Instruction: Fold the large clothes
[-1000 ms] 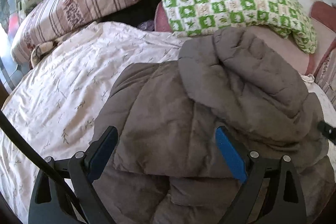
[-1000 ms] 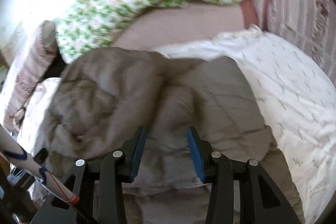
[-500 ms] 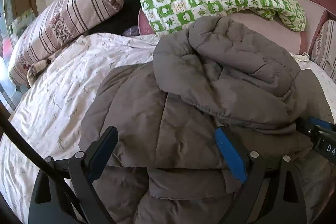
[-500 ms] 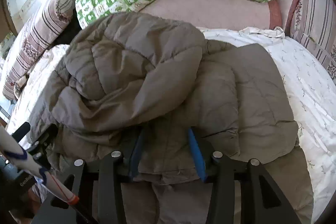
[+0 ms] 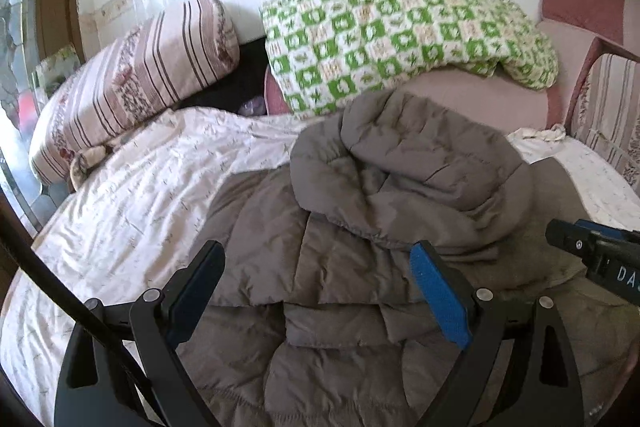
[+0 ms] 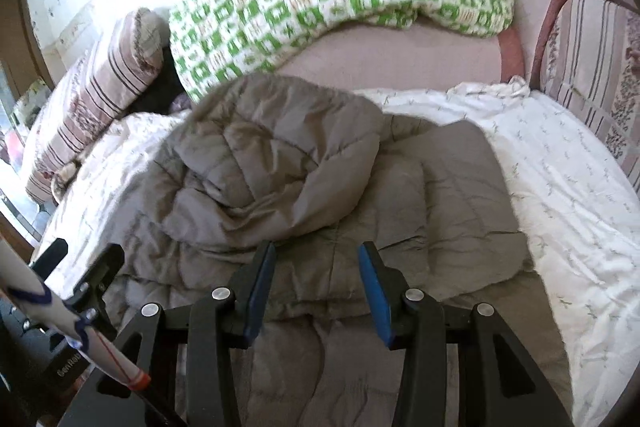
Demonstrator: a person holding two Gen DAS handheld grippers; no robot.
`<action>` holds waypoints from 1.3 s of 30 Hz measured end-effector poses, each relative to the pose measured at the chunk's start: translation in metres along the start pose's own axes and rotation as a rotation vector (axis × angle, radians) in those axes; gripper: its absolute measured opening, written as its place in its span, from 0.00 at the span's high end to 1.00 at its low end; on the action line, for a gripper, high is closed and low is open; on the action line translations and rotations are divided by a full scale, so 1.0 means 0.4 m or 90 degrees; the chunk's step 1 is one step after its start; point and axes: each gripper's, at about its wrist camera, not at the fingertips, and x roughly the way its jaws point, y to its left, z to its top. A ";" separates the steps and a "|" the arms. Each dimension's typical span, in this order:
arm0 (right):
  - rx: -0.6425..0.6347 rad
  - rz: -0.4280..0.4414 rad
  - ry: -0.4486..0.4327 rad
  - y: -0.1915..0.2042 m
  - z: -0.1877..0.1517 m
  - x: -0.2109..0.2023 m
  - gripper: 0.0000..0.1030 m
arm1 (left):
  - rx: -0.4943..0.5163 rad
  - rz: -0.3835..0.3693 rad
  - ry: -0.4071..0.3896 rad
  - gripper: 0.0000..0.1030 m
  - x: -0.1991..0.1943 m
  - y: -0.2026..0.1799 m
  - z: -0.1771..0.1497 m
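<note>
- Both tongs hang released over the bed: left gripper (image 5: 316, 267) spread wide, right gripper (image 6: 316, 267) half spread, nothing between either pair of jaws.
- One brown padded coat (image 5: 360, 227) lies bunched on one white sheet (image 5: 140, 195), from their tips toward twelve o'clock.
- Two striped cushions: one (image 5: 132, 83) at ten o'clock, one (image 6: 592, 55) at two.
- One green checked blanket (image 5: 400, 39) at twelve.
</note>
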 end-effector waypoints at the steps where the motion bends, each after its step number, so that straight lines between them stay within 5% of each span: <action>1: 0.001 0.003 -0.009 0.003 -0.002 -0.029 0.54 | 0.001 0.000 -0.007 0.09 -0.026 0.000 -0.002; 9: -0.010 0.021 -0.056 0.009 -0.121 -0.247 0.47 | -0.005 -0.039 -0.029 0.09 -0.251 0.034 -0.094; 16: -0.034 0.025 -0.028 -0.021 -0.323 -0.372 0.47 | -0.019 -0.031 0.046 0.09 -0.373 0.088 -0.288; 26: -0.049 -0.020 0.072 -0.069 -0.503 -0.331 0.47 | -0.082 0.037 0.195 0.09 -0.309 0.197 -0.453; 39: -0.060 -0.017 0.072 -0.080 -0.546 -0.305 0.36 | -0.004 0.095 0.188 0.05 -0.300 0.144 -0.475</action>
